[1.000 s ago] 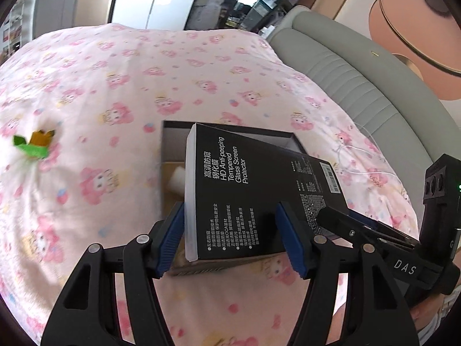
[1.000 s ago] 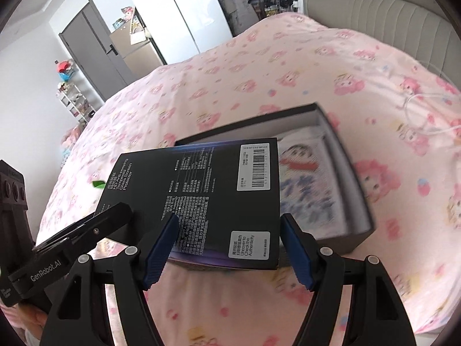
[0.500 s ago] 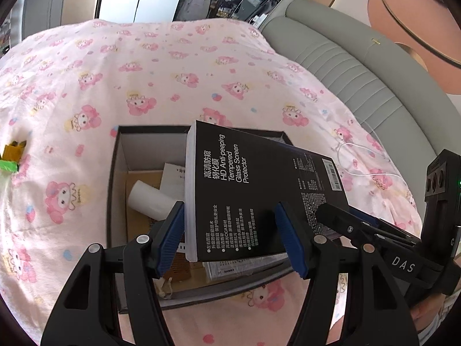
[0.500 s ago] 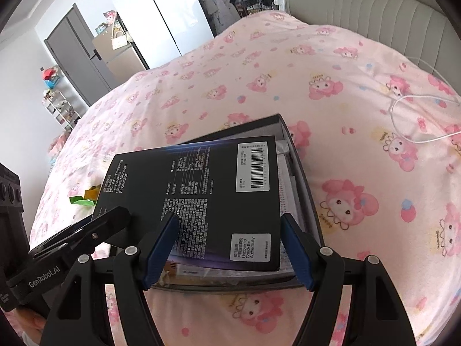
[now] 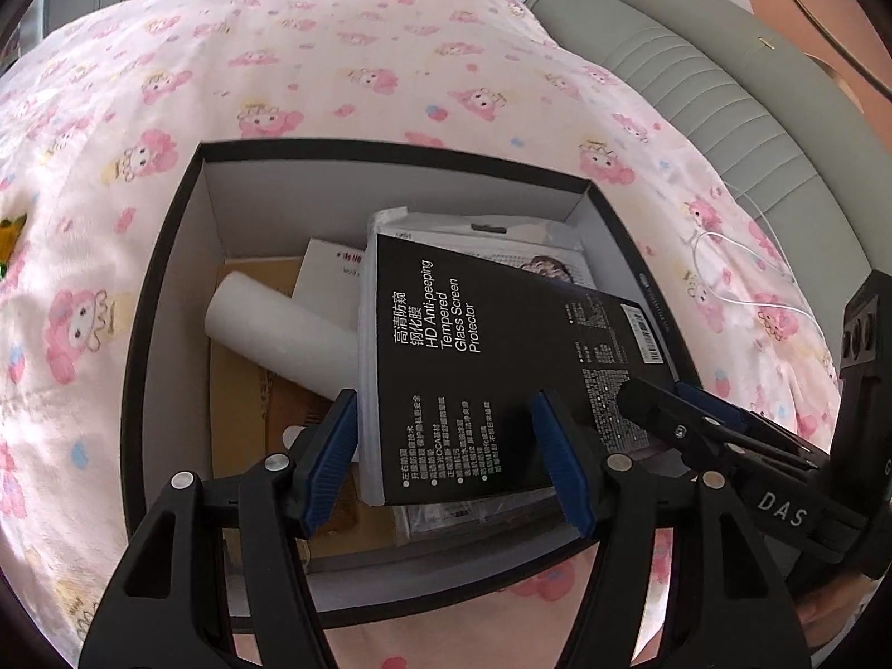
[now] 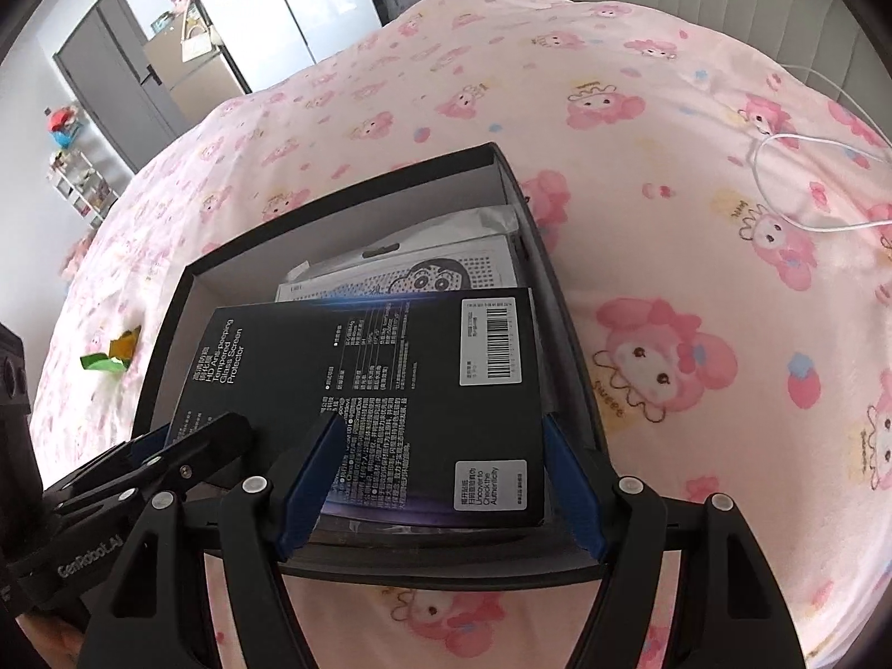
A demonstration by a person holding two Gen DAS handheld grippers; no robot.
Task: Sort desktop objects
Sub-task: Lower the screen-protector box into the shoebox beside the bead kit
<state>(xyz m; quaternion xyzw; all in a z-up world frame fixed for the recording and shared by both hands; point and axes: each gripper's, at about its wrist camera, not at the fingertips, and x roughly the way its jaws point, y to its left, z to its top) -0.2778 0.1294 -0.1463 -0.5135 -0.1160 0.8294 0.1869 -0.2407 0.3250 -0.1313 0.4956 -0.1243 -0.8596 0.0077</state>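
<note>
A flat black screen-protector box (image 5: pixel 502 368) is held over an open black storage box (image 5: pixel 167 256) on the pink bedspread. My left gripper (image 5: pixel 446 457) and my right gripper (image 6: pixel 440 479) are both shut on its near edge, side by side. The same black box (image 6: pixel 390 390) and the storage box wall (image 6: pixel 557 290) show in the right wrist view. Inside the storage box lie a white roll (image 5: pixel 279 334), a white card (image 5: pixel 329 273) and a cartoon-printed packet (image 6: pixel 446 273), partly hidden under the held box.
A green and yellow wrapper (image 6: pixel 111 354) lies on the bedspread left of the storage box. A white cable (image 6: pixel 791 178) lies at the right. A grey padded headboard (image 5: pixel 725 100) runs along the far right. A grey door (image 6: pixel 117 78) stands beyond the bed.
Both grippers have carried the screen-protector box forward and down over the storage box, which now fills more of both views. Their grip has not changed.
</note>
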